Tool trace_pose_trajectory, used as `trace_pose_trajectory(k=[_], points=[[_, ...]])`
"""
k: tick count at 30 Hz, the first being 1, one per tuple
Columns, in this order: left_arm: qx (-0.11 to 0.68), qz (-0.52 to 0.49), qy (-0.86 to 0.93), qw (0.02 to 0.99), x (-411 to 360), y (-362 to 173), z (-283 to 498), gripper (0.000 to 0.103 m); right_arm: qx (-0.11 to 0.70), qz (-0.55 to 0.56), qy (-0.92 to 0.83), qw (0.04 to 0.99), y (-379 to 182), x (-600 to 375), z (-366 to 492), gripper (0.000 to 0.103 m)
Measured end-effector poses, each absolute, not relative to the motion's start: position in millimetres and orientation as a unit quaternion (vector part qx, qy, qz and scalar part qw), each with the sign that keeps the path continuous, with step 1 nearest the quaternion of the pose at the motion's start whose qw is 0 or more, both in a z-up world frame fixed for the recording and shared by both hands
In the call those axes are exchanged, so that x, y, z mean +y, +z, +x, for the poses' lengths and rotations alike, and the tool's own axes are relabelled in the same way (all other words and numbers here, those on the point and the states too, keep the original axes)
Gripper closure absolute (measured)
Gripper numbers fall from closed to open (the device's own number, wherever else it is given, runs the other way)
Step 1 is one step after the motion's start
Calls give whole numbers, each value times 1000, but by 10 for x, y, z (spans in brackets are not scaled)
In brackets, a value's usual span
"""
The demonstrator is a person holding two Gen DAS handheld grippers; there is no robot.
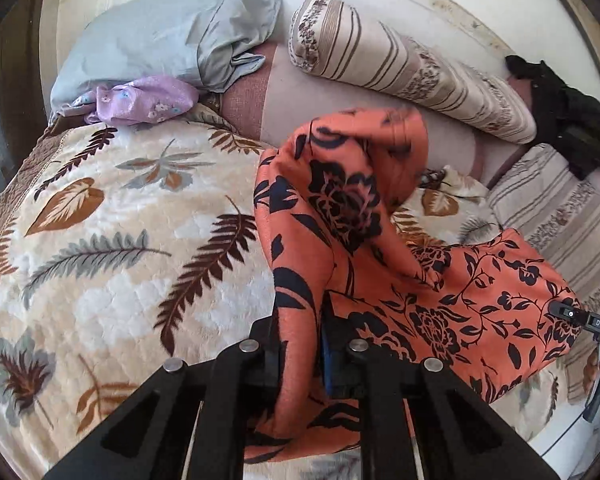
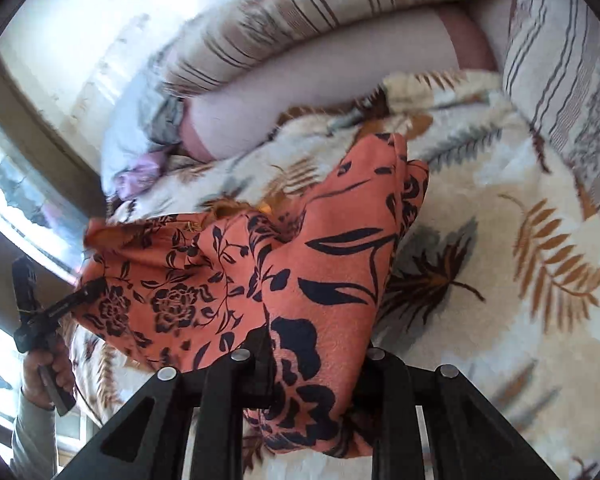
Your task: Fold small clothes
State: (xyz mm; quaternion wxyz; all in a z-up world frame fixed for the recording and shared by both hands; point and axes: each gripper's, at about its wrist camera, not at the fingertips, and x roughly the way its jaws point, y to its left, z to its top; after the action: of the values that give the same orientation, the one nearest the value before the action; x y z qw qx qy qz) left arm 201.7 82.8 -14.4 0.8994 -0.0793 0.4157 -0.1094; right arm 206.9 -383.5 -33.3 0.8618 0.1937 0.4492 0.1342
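— What am I working over?

— I see a bed covered by a cream blanket (image 1: 112, 248) printed with brown, grey and tan leaves. At its far edge I can see a bare pinkish mattress strip (image 1: 300, 100).

— And lying on it?

— A grey pillow (image 1: 168, 40) with a crumpled lilac cloth (image 1: 148, 98) just beside it, a striped bolster (image 1: 404, 64), a second striped cushion (image 1: 556, 208) and a black garment (image 1: 568, 116). The orange floral garment (image 1: 480, 292) partly rests on the blanket.
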Motion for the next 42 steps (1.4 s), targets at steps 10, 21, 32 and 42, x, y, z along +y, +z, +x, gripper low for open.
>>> trace_pose_trajectory(k=[10, 21, 32, 42], points=[[496, -109, -53, 860, 1227, -1207, 1072, 57, 471, 282, 40, 835, -1477, -4295, 662, 3], [444, -34, -74, 892, 1025, -993, 1826, 56, 411, 237, 40, 879, -1157, -4242, 1447, 3], [440, -10, -84, 894, 972, -1129, 2213, 45, 441, 100, 18, 892, -1198, -4095, 2074, 23], [440, -10, -92, 893, 913, -1106, 2203, 94, 452, 9, 5, 892, -1057, -3815, 2071, 95]])
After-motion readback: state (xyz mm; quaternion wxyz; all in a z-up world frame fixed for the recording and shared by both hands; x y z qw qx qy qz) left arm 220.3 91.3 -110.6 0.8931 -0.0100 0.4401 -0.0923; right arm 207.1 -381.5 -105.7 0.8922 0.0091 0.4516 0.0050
